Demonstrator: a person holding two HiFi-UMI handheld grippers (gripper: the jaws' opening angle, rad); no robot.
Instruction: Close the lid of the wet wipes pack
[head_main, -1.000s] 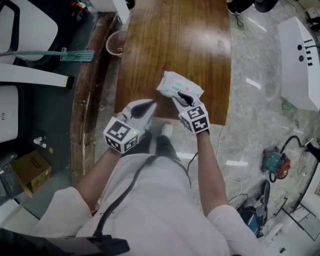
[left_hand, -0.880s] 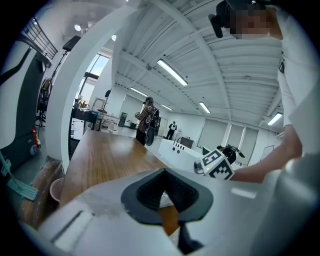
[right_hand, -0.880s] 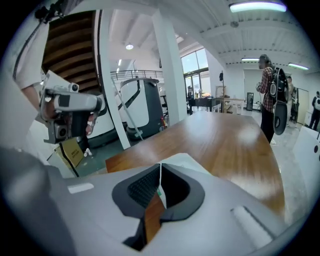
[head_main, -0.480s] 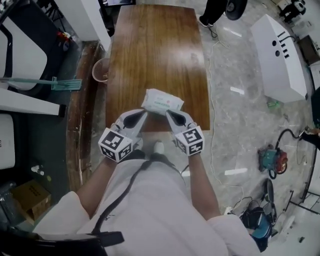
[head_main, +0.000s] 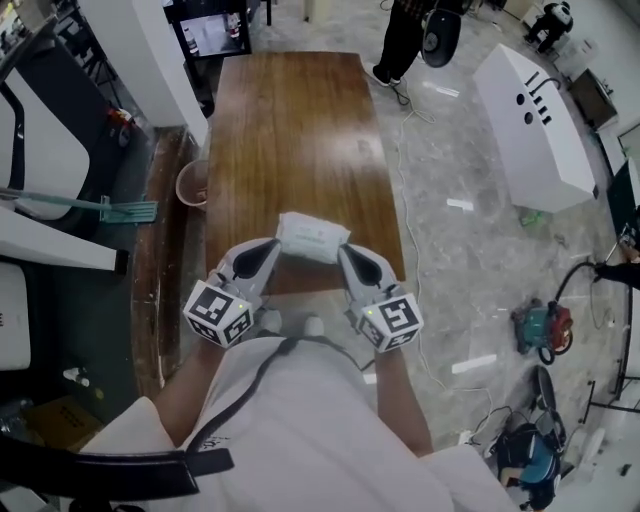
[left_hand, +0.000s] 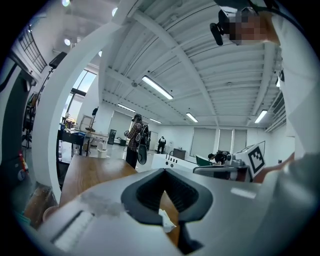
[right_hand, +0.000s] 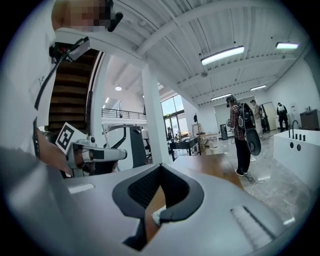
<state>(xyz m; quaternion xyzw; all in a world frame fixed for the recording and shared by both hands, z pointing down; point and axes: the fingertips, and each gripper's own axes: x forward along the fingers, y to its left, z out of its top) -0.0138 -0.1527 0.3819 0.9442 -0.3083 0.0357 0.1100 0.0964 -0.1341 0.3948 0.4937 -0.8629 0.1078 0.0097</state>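
- Both grippers have drawn back off the wet wipes pack (head_main: 312, 236). A second ago the right gripper (head_main: 344, 252) had its tip down on the pack's top. Now it sits at the pack's near right corner, with the left gripper (head_main: 276, 246) at the near left corner.
- More of the bench (head_main: 290, 130) shows than before, its whole length running away from the person.
- The pack lies flat at the near end of the bench, almost crosswise, between the two grippers. In the head view their tips meet its outline, but I cannot tell whether they touch it.
- The pack's top looks flat, with a pale label. It is too small to tell whether the lid is pressed fully down.
- The left jaws are closed tip to tip and grip nothing. In the left gripper view, a white sliver of the pack shows low in the gap behind the pads.
- The right jaws are likewise closed on nothing, with a white sliver low in the gap and the bench stretching beyond.
- The left marker cube (head_main: 218, 313) and the right marker cube (head_main: 390, 320) face up, close to the person's body.
- A round bucket (head_main: 190, 183) stands on the floor left of the bench, and a long white unit (head_main: 530, 120) stands well off to the right.
- Another person (head_main: 402, 40) stands at the bench's far end.
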